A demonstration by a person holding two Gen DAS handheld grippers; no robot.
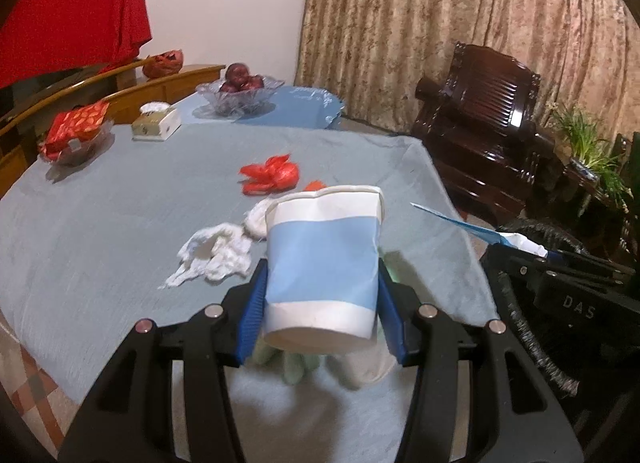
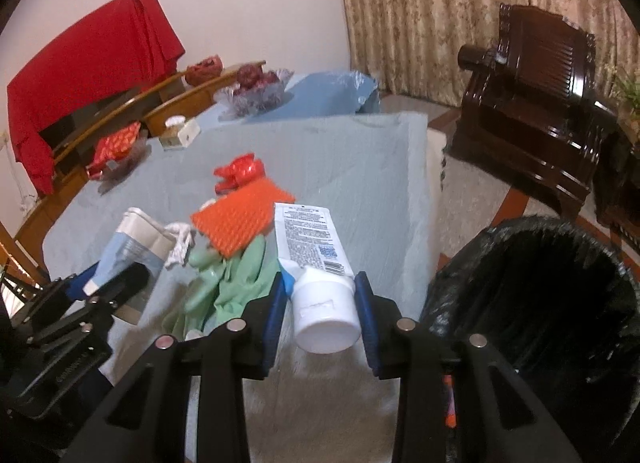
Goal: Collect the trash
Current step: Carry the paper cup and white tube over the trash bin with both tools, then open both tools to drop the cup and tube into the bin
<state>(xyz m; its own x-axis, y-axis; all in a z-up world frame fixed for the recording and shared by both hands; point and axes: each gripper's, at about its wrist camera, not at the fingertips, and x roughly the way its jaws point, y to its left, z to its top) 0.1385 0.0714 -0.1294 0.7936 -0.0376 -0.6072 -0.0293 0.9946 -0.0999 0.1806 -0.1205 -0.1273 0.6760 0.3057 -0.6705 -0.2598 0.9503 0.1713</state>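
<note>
The left gripper [image 1: 320, 303] clamps a crushed paper cup [image 1: 322, 259]; the right gripper [image 2: 322, 299] clamps the cap of a white tube [image 2: 316, 259]. Both are lifted above the table's near edge, beside the black-lined bin [image 2: 532, 303]. Neither item is binned yet. Remaining on the tablecloth [image 1: 100, 223]: green gloves [image 2: 224, 283], orange pad [image 2: 244, 221], tissues [image 1: 216, 253], red wrapper [image 1: 270, 175].

Wrapper [image 1: 270, 175]: on worktop [image 1: 100, 223], 12 o'clock of tissues [image 1: 216, 253]
Fruit bowl [image 1: 240, 97]: far end
Bin [image 2: 536, 303]: 3 o'clock, beside worktop
</note>
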